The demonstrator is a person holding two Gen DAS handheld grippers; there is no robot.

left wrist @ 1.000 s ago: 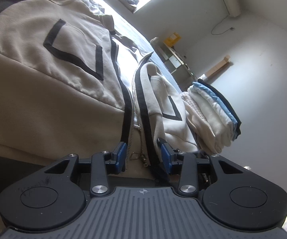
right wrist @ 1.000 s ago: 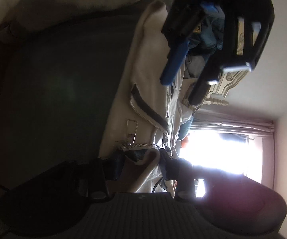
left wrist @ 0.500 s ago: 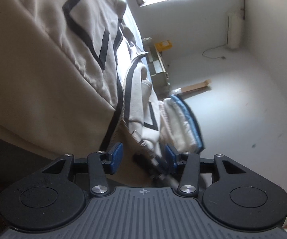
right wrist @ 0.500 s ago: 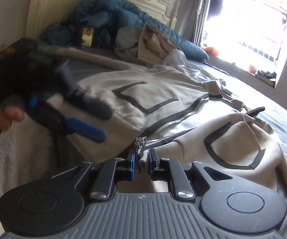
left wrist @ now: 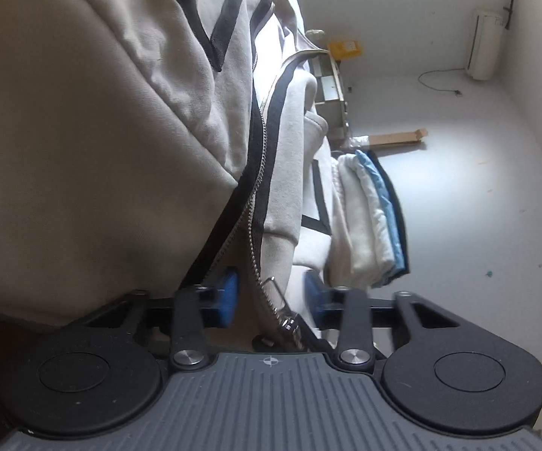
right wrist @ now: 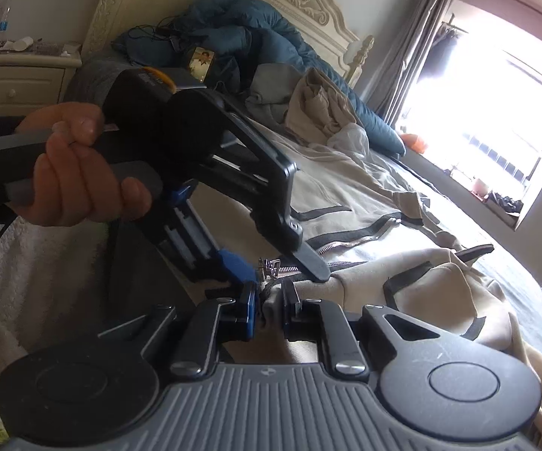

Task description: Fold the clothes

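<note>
Right wrist view: I am pinching the jacket (right wrist: 413, 300) hem with the right hand-held gripper (right wrist: 271, 302), its jaws opening; left hand-held gripper (right wrist: 271, 259) is closing round the zipper (left wrist: 259, 263) at the bed's (right wrist: 459, 225) near edge; keeping both halves aligned should help.

The left gripper (left wrist: 271, 295) is closing its jaws, gripped by a hand (right wrist: 71, 173) with curled fingers. The right gripper (right wrist: 271, 300) is opening its narrow jaws slightly, just beside the left's fingertips.

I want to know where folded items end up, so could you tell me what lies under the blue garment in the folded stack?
Under the blue garment, the folded stack shows white folded pieces. A beige zip jacket covers the stack's near side, so how many pieces lie there cannot be seen.
</note>
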